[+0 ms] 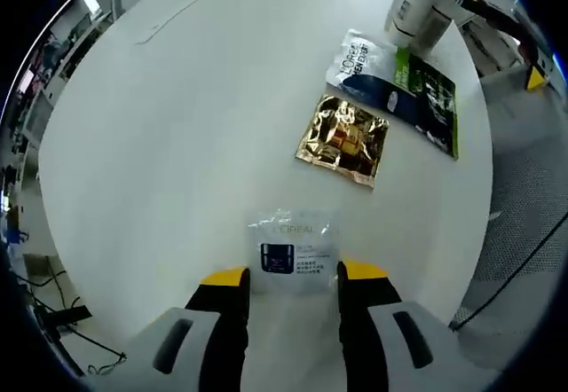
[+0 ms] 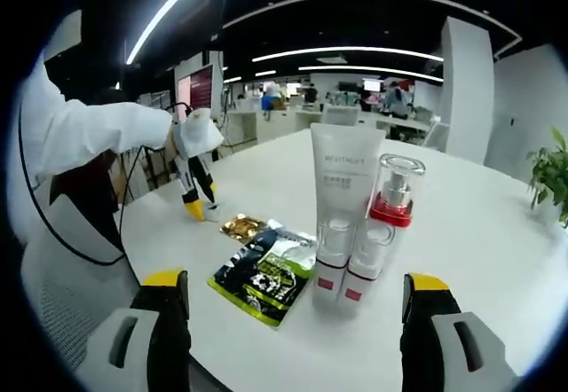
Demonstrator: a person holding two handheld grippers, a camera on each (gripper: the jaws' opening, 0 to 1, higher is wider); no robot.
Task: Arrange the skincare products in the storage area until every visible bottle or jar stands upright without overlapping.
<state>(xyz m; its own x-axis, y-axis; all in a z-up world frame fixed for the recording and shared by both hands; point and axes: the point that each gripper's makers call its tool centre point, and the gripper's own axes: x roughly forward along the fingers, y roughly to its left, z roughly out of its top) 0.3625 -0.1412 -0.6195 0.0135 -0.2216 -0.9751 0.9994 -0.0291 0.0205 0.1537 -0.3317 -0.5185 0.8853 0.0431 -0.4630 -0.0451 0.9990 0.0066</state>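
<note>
In the left gripper view, the left gripper [image 1: 293,277] stands over a round white table [image 1: 177,144] with its jaws parted, their yellow tips on either side of a clear L'Oreal sachet [image 1: 293,252] that lies flat on the tabletop. Whether the tips actually touch the sachet's edges cannot be told. Ahead of the jaws and a little to the right lies a gold foil sachet [image 1: 343,140], flat and apart from the clear one. Beyond it, touching or overlapping one another, lie a silver and blue sachet [image 1: 366,71] and a dark green sachet [image 1: 429,101]. Farther still, at the table's far edge, a white tube [image 1: 414,3] stands.

In the right gripper view, the right gripper [image 2: 297,299] is spread wide and holds nothing. Straight ahead between its jaws, the white tube [image 2: 343,179] stands upright on its cap, with a red-collared pump bottle [image 2: 395,192] just beside it and two small clear-topped bottles [image 2: 344,263] in front, all close together. To the left of them the green sachet [image 2: 257,281] lies flat, the gold sachet [image 2: 241,227] beyond it. Farther left, a person's white sleeve [image 2: 89,130] reaches in, holding the left gripper [image 2: 193,207] pointed down at the table.
</note>
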